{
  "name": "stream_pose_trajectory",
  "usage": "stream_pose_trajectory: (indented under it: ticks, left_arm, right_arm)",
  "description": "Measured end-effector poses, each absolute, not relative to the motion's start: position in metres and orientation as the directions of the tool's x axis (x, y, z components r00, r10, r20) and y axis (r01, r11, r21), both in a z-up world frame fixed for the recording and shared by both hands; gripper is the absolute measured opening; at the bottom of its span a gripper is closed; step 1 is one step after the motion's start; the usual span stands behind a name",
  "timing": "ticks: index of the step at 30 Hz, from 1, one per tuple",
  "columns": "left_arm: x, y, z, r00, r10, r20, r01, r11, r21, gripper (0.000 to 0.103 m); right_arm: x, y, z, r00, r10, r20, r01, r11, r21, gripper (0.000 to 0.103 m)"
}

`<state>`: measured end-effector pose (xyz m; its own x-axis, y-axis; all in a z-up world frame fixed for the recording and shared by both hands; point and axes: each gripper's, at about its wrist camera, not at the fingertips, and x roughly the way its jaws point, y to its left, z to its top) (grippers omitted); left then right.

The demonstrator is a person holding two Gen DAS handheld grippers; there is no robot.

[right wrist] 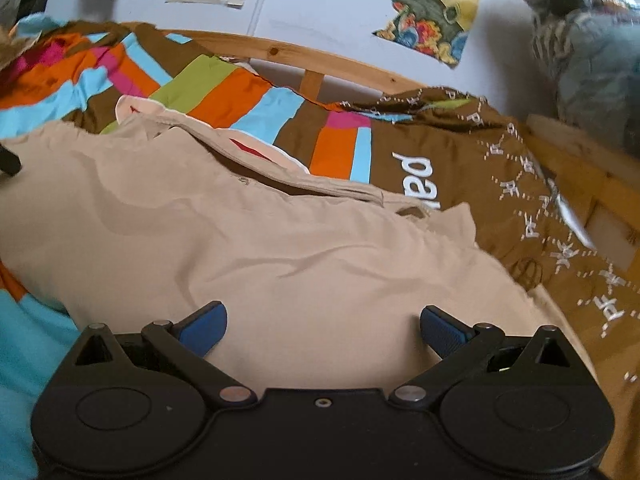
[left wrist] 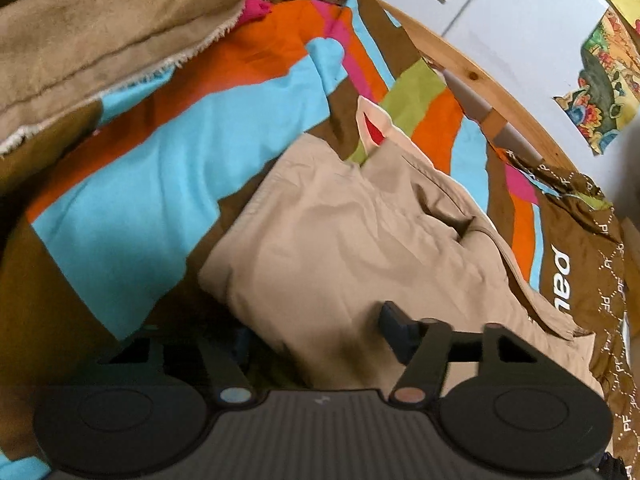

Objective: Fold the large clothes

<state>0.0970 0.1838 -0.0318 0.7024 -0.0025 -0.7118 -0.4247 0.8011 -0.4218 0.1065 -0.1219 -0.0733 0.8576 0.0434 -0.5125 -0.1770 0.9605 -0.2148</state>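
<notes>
— Two hand-held grippers, two views. What does the left one show?

— My left hand-held gripper points down at the beige garment, which lies folded on the striped bedcover. Its jaws stand about half open, with the garment's near folded edge bunched between them. One finger rests on top of the cloth; the other is dark and blurred at the garment's edge, so I cannot tell whether the pads actually press it.

— Anything around it?

— A tan fringed blanket lies heaped at the upper left. The wooden bed frame runs behind, below a pale wall.

— And the right view?

— My right hand-held gripper sits over the near part of the same garment, jaws spread wide and holding nothing. The blue pads stand well apart above the cloth. Beyond the garment I see the bedcover, a brown printed cloth with white lettering just beside the garment's right edge, the bed frame and a colourful picture on the wall.
</notes>
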Motion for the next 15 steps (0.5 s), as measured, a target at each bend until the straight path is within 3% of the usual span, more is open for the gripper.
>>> stream_pose_trajectory:
  ticks: [4, 7, 15]
  left_arm:
    - [0.093, 0.184, -0.026, 0.715, 0.018, -0.699, -0.432, 0.797, -0.421, 0.027]
    - [0.092, 0.18, -0.016, 0.726, 0.026, -0.688, -0.413, 0.816, -0.405, 0.015]
    - [0.088, 0.145, 0.037, 0.817, -0.019, -0.577, -0.2, 0.928, -0.314, 0.005]
  right_arm:
    - [0.107, -0.122, -0.073, 0.855, 0.047, -0.517, -0.176, 0.963, -0.203, 0.102]
    - [0.107, -0.122, -0.073, 0.855, 0.041, -0.517, -0.174, 0.962, -0.21, 0.102]
    - [0.108, -0.123, -0.074, 0.847, 0.048, -0.529, -0.17, 0.968, -0.185, 0.102]
